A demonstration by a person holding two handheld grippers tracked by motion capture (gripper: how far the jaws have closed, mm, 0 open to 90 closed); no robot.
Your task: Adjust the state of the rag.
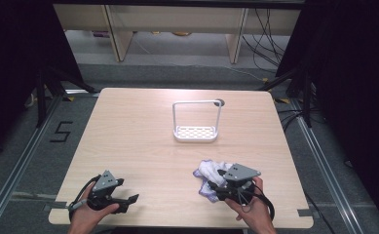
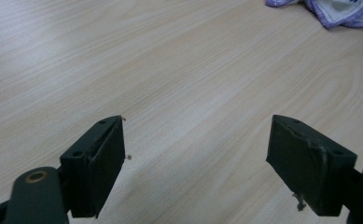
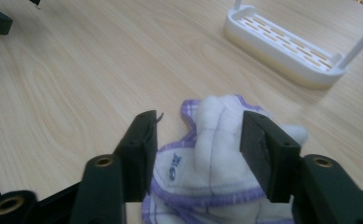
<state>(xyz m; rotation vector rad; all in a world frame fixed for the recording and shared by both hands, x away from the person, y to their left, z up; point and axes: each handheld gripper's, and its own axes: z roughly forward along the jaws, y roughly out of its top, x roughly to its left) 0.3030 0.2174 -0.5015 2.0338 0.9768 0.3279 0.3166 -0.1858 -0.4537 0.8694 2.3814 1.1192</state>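
Crumpled cloth [image 3: 207, 154] lies between the parted right tongs [image 3: 198, 149]; left tongs [image 2: 195, 161], spread empty, sit at nine o'clock.

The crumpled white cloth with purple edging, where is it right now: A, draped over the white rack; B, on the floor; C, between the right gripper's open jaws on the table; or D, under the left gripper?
C: in the right gripper view the cloth bunches up on the table between the spread jaws of the right gripper, away from the white rack.
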